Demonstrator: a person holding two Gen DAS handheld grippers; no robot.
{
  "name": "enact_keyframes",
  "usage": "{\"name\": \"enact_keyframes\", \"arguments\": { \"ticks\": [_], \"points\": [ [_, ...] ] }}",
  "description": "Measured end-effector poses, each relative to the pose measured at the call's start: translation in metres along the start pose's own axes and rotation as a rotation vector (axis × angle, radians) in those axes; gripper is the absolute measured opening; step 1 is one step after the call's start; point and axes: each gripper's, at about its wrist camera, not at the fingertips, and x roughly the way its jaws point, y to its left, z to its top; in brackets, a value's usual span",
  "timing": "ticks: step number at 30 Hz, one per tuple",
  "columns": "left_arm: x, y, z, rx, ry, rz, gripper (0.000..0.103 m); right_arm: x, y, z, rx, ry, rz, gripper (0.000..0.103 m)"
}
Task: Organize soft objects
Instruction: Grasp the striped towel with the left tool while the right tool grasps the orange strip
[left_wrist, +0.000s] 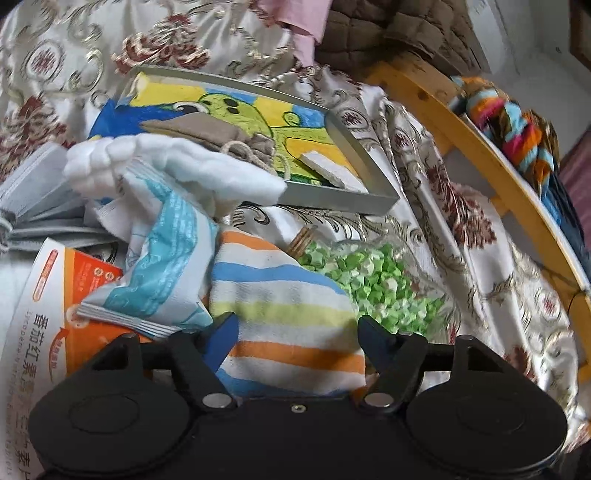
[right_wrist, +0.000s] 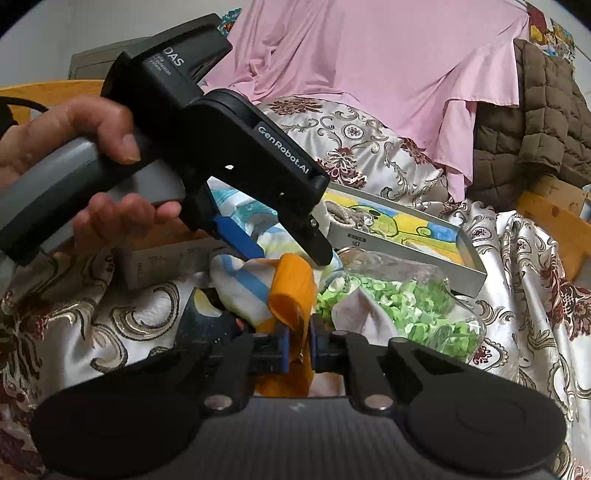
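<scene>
At the left, an orange and white box (left_wrist: 55, 295) and a blue-printed packet (left_wrist: 162, 258) are seen on the patterned bedspread (left_wrist: 461, 221). The striped towel (left_wrist: 288, 314) lies just ahead of the left tongs (left_wrist: 297, 332), bunched between their parted fingers, which are spread about it without pressing. Its orange edge (right_wrist: 291, 291) is pinched by the right tongs (right_wrist: 297, 343), nearly shut, from the near side. To the right lie a jar of green paper stars (right_wrist: 399, 306) and a framed drawing (right_wrist: 424, 229).

The orange box (left_wrist: 55, 291) is running off the left edge, its small print staying unreadable, the striped towel (left_wrist: 284, 314) covering the jar's (left_wrist: 373, 284) near side.
</scene>
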Motion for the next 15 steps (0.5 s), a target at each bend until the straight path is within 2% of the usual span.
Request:
{"name": "enact_keyframes", "arguments": {
  "ticks": [4,5,7,9,10,12,15],
  "points": [
    [-0.001,-0.005,-0.002,0.061,0.017,-0.001,0.063,0.000,0.000,0.000,0.007,0.003,0.004,0.009],
    [-0.001,-0.006,-0.002,0.070,0.029,-0.011,0.057,0.000,0.000,0.000,0.008,0.003,0.005,0.009],
    [-0.001,-0.007,-0.003,0.100,0.051,-0.016,0.051,0.000,-0.001,0.001,0.009,0.002,0.005,0.009],
    [0.000,-0.011,-0.005,0.150,0.055,0.015,0.038,-0.001,-0.001,0.001,0.012,0.003,0.005,0.009],
    [0.000,-0.011,-0.005,0.161,0.055,0.025,0.035,-0.001,-0.002,0.000,0.013,0.004,0.006,0.008],
    [-0.001,-0.006,-0.004,0.127,0.057,0.021,0.025,-0.002,-0.001,0.000,0.008,0.002,0.009,0.008],
    [-0.002,0.005,-0.003,0.052,0.062,-0.003,0.017,-0.003,0.004,-0.001,-0.017,0.000,0.008,0.006]
  ]
}}
